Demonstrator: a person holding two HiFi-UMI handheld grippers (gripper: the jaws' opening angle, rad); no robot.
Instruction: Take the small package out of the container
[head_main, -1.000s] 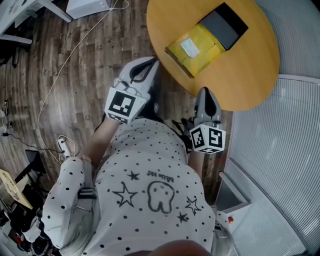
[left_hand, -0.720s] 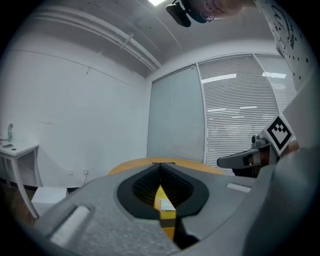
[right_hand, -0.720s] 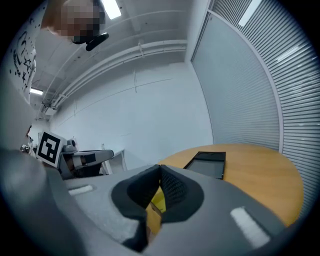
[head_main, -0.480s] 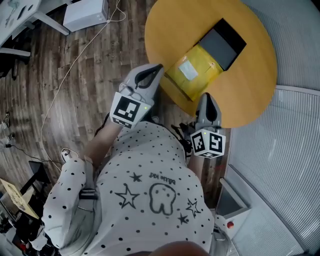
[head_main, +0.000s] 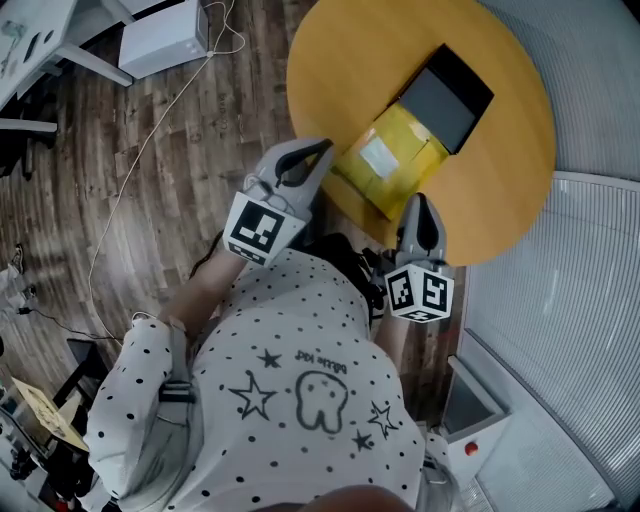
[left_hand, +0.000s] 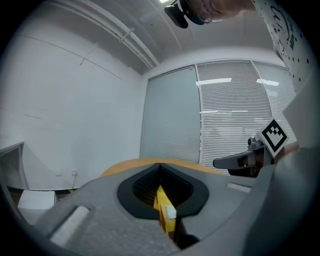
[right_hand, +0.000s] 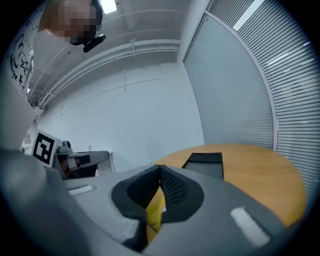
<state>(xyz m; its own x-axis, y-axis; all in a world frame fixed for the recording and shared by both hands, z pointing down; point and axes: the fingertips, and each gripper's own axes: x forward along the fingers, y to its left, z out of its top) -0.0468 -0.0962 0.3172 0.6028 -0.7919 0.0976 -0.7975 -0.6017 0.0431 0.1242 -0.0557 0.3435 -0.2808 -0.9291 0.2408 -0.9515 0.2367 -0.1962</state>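
A yellow padded package (head_main: 390, 160) with a white label lies on the round orange table (head_main: 340, 60). Its far end sits in a black container (head_main: 447, 95). My left gripper (head_main: 320, 152) is shut and empty at the table's near edge, just left of the package's near corner. My right gripper (head_main: 420, 200) is also shut and empty, over the table's edge just short of the package. In the left gripper view the jaws (left_hand: 160, 165) meet, with the package (left_hand: 165, 215) behind them. The right gripper view shows closed jaws (right_hand: 160, 167), the package (right_hand: 156, 212) and the container (right_hand: 204, 164).
A white box (head_main: 165, 38) and a long cable (head_main: 130, 180) lie on the wooden floor to the left. A slatted glass wall (head_main: 590, 300) runs along the right, with a white bin (head_main: 470, 400) at its foot. The person's dotted shirt fills the lower view.
Both grippers have moved forward to the table's near edge, closer to the yellow package. Neither has taken hold of anything.
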